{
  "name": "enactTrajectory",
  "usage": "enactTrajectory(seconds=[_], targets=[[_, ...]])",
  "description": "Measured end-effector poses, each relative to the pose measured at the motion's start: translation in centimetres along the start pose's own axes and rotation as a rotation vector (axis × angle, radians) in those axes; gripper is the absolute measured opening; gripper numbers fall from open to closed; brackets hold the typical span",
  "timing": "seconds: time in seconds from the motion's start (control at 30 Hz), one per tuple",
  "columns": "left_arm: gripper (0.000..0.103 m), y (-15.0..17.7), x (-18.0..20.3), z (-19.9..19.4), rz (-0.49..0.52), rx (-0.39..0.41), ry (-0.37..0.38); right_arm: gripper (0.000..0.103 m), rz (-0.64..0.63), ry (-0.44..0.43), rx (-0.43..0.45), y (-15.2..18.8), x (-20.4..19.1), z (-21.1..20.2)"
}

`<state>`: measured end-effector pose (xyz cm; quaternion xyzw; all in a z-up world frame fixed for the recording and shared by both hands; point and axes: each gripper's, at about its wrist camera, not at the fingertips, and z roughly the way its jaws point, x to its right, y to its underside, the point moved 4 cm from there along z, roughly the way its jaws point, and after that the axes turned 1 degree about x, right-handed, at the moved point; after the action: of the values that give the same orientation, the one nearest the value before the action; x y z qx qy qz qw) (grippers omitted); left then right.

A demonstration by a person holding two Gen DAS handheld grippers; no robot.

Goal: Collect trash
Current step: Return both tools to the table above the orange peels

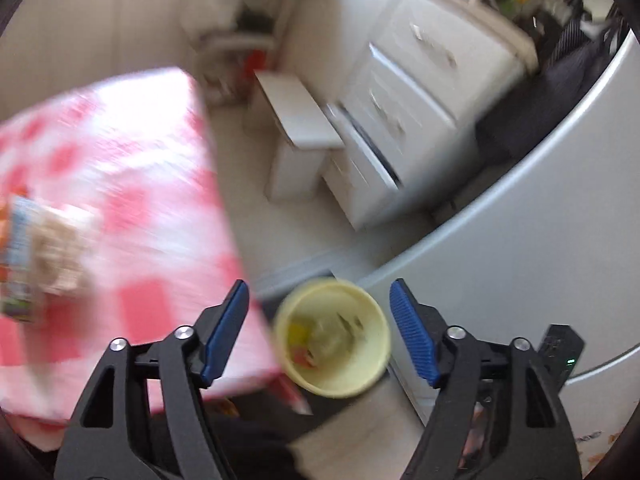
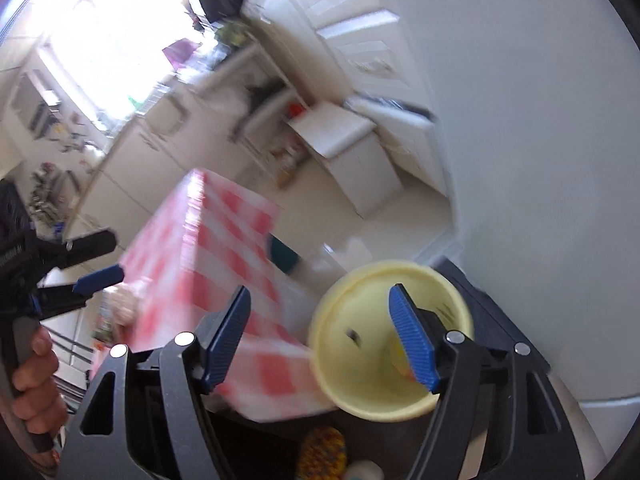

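Table under red-and-white checked cloth, blurred. Pale yellow bin on the floor by the table's corner, a few scraps inside, possibly wrappers. Left gripper spread wide above the bin, nothing between the pads. Right gripper also wide, empty, over the bin's rim.

Left hand-held gripper and right hand-held gripper gape, gripping nothing.
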<state>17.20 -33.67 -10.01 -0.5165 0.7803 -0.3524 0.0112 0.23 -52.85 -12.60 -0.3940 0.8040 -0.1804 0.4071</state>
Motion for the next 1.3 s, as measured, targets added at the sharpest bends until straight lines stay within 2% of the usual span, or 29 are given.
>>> enactTrajectory(seconds=[0.07, 0.1, 0.17, 0.3, 0.37, 0.43, 0.53, 0.57, 0.63, 0.67, 0.73, 0.83, 0.93, 0.97, 1.3], targets=[[0.079, -0.4, -4.3, -3.9, -0.035, 0.094, -0.088, 0.072, -0.056, -0.069, 0.040, -0.9, -4.1, -0.5], [0.079, -0.1, -7.8, -6.1, -0.076, 0.136, -0.151, 0.073, -0.078, -0.098, 0.055, -1.2, -5.7, -0.7], [0.079, 1.3, -14.5, -9.1, -0.172, 0.156, -0.250, 0.078, -0.132, -0.176, 0.085, -1.5, -10.2, -0.9], [0.079, 5.7, -25.8, -11.1, -0.339, 0.083, -0.408, 0.083, -0.214, -0.313, 0.118, -0.9, -17.9, -0.5], [0.079, 7.1, -29.7, -10.6, -0.366, 0.044, -0.481, 0.085, -0.282, -0.358, 0.124, 0.2, -21.6, 0.2], [0.079, 7.5, -32.0, -9.4, -0.367, 0.002, -0.505, 0.086, -0.332, -0.391, 0.108, 1.3, -24.5, 1.5], [0.079, 6.6, -34.3, -6.6, -0.337, -0.055, -0.543, 0.086, -0.401, -0.414, 0.096, 2.9, -27.7, 3.0], [0.079, 5.6, -34.7, -5.8, -0.295, -0.044, -0.586, 0.087, -0.418, -0.416, 0.099, 3.2, -28.3, 3.2], [0.081, 3.9, -35.3, -4.2, -0.258, -0.059, -0.619, 0.087, -0.446, -0.414, 0.110, 3.8, -29.2, 3.9], [0.087, 2.9, -35.4, -3.3, -0.236, -0.065, -0.614, 0.088, -0.452, -0.411, 0.112, 4.1, -29.3, 4.2], [0.092, 1.1, -35.4, -1.9, -0.205, -0.068, -0.605, 0.088, -0.444, -0.406, 0.104, 4.4, -29.4, 5.0], [0.096, -0.9, -36.1, -0.2, -0.168, -0.048, -0.614, 0.088, -0.440, -0.382, 0.085, 5.2, -29.4, 6.0], [0.097, -2.0, -36.6, 0.4, -0.106, 0.027, -0.601, 0.089, -0.463, -0.382, 0.119, 5.4, -30.1, 5.4], [0.097, -2.2, -36.8, 0.4, -0.128, 0.030, -0.572, 0.089, -0.475, -0.381, 0.121, 5.6, -30.4, 5.4], [0.097, -2.9, -36.8, 0.4, -0.144, 0.032, -0.583, 0.091, -0.466, -0.365, 0.132, 5.6, -30.4, 5.5]])
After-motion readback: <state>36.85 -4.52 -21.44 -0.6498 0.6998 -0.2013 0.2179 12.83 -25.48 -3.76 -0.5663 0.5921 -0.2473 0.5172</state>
